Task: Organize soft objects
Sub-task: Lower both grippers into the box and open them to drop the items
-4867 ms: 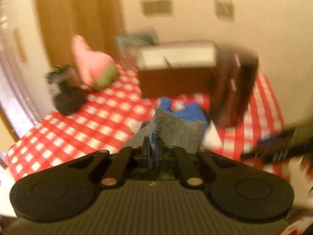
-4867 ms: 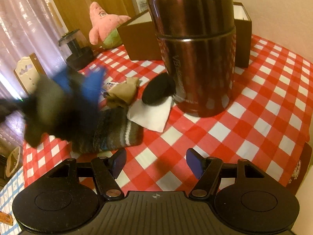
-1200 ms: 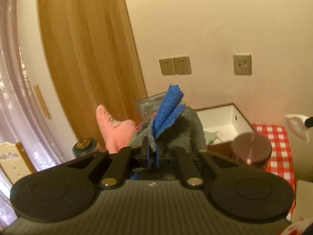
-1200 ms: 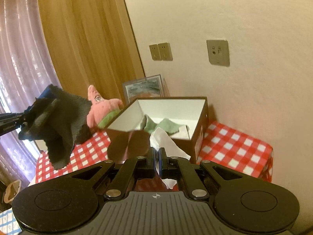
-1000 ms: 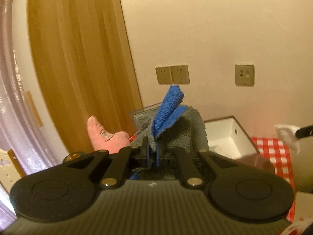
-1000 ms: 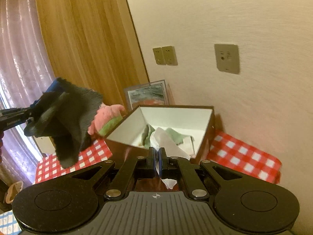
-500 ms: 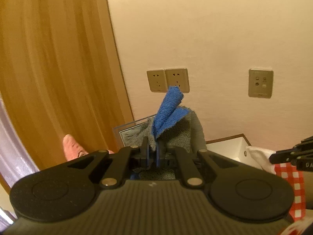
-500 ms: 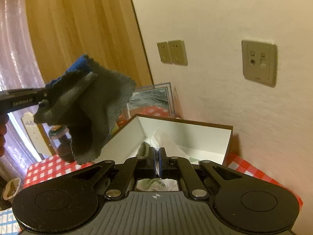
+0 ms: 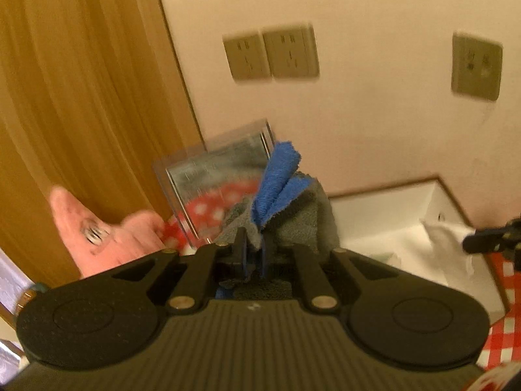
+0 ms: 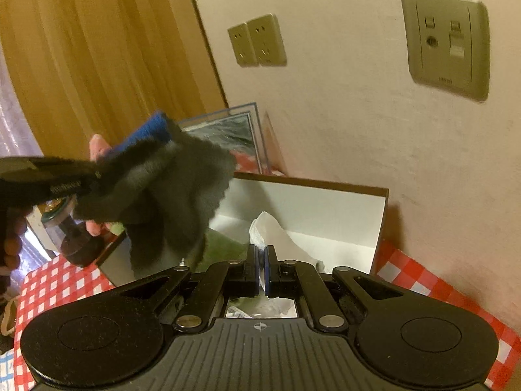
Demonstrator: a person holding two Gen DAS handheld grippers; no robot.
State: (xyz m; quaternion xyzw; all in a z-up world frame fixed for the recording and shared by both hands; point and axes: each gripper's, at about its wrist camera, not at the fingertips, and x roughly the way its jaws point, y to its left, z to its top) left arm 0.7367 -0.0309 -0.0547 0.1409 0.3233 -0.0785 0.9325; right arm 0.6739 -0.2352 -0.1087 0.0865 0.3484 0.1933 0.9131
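The grey terry cloth with a blue inner face (image 9: 294, 208) stands between the fingers of the left tool (image 9: 253, 247), its folded blue edge rising above the tips; the jaws have just been opening a little, with the cloth between them, and whether the pads press on it cannot be told. In the right wrist view the same cloth (image 10: 169, 189) hangs in the air from that tool, over the near left corner of the open brown cardboard box with a white lining (image 10: 325, 205). The thin white cloth (image 10: 270, 231) is pinched in the fully closed right tool (image 10: 261, 267), held above the box interior. A green soft item (image 10: 224, 244) lies inside the box. Behind the box a framed picture (image 10: 228, 133) leans against the cream wall. A pink plush toy (image 9: 97, 231) sits to the left on the worktop's red-and-white checked cover (image 10: 420, 280).
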